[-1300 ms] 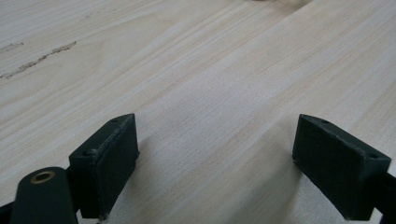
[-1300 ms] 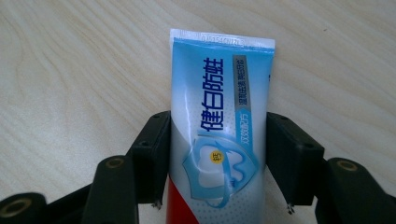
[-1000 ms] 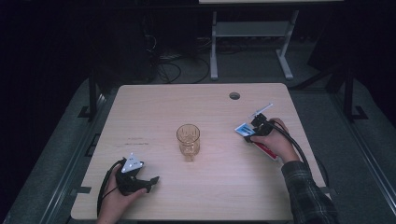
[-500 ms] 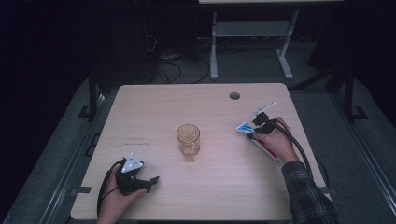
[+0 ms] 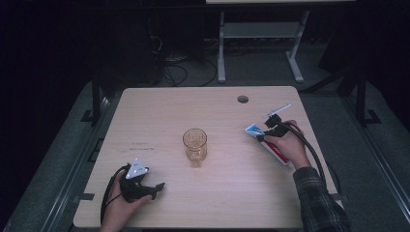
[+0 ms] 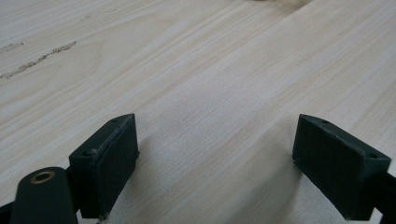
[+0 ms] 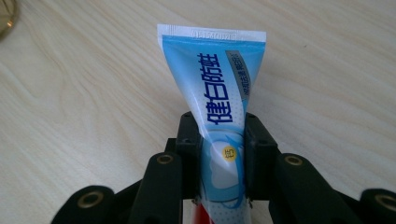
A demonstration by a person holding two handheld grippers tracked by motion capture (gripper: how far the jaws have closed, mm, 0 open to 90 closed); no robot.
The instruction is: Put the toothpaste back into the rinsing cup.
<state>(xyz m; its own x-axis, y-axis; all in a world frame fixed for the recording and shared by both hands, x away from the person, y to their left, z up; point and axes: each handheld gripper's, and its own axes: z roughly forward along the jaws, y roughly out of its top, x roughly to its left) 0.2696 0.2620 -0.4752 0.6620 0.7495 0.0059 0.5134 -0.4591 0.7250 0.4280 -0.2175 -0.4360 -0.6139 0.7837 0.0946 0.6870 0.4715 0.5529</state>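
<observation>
The right gripper [image 7: 223,154] has just been closing; its black jaws now pinch a blue-and-white plastic toothpaste tube [image 7: 219,93] on both sides, the crimped flat end pointing away from the hand; in the high view this tube [image 5: 253,130] lies on the right side of the pale wooden table [image 5: 159,111]; the left gripper [image 6: 215,163] rests near the table's near-left corner, jaws spread wide over bare wood; a ribbed amber drinking glass [image 5: 195,145] stands upright at mid-table, well apart from both.
</observation>
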